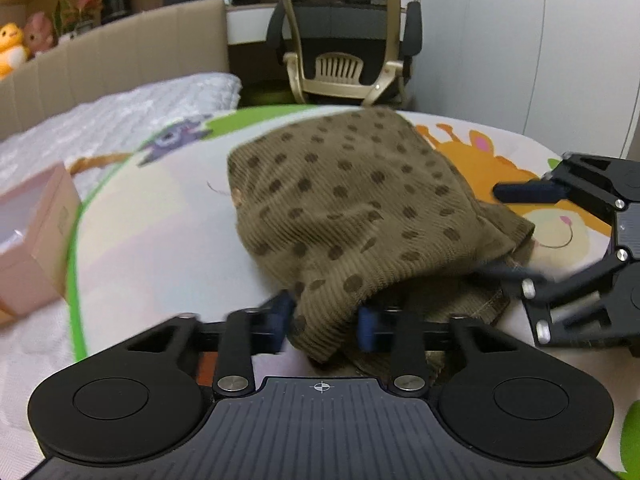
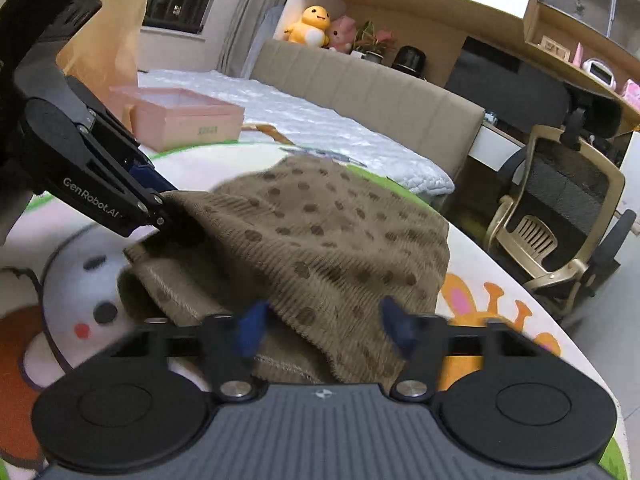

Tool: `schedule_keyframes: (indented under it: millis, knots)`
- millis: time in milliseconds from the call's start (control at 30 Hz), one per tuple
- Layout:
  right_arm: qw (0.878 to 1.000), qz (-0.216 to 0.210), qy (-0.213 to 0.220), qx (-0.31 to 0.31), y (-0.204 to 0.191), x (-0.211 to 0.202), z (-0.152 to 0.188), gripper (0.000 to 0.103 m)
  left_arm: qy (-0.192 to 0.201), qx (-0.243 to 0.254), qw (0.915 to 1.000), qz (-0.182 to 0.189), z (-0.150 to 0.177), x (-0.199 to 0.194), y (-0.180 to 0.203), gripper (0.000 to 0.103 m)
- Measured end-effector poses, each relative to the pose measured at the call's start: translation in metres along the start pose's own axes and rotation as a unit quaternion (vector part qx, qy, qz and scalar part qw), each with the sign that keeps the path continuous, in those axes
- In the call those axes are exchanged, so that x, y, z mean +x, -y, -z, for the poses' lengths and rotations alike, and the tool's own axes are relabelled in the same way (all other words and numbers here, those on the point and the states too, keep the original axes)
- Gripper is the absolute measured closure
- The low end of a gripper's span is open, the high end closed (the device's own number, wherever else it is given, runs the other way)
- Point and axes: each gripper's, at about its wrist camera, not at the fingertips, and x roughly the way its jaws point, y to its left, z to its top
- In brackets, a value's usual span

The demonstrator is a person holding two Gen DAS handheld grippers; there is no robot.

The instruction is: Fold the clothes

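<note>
An olive-brown corduroy garment with dark dots (image 1: 352, 200) lies in a folded heap on a cartoon-print mat (image 1: 168, 216); it also shows in the right wrist view (image 2: 320, 240). My left gripper (image 1: 326, 320) is open, its blue fingertips (image 1: 282, 310) either side of the garment's near edge. My right gripper (image 2: 324, 320) is open too, its blue fingertips (image 2: 252, 326) straddling the near edge of the cloth. The right gripper shows at the right of the left wrist view (image 1: 520, 232), its jaws apart.
A pink open box (image 1: 32, 236) sits on the bed at the left, also in the right wrist view (image 2: 176, 116). A quilted white cover (image 2: 304, 120) and beige headboard (image 2: 368, 88) lie behind. An office chair (image 1: 344, 40) stands beyond the mat.
</note>
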Motion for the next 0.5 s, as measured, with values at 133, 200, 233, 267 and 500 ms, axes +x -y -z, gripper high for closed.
schedule_keyframes:
  millis: [133,200,233,267,500]
  knots:
    - [1.0,0.014,0.026,0.009,0.006,-0.018,-0.011,0.084,0.022,0.011,0.9997,-0.005,-0.009,-0.022,0.004,0.074]
    - [0.999,0.017,0.035,0.015,0.009,-0.027,-0.016,0.085,0.031,0.016,0.9994,-0.007,-0.014,-0.033,0.007,0.078]
    - [0.999,0.017,0.039,0.017,0.01,-0.032,-0.018,0.085,0.035,0.018,0.9992,-0.008,-0.017,-0.039,0.008,0.08]
    - [0.999,0.018,0.044,0.017,0.011,-0.037,-0.019,0.085,0.038,0.019,0.9991,-0.008,-0.018,-0.044,0.01,0.082]
    - [0.997,0.024,0.065,0.014,0.016,-0.064,-0.026,0.085,0.049,0.029,0.9983,-0.012,-0.025,-0.076,0.021,0.081]
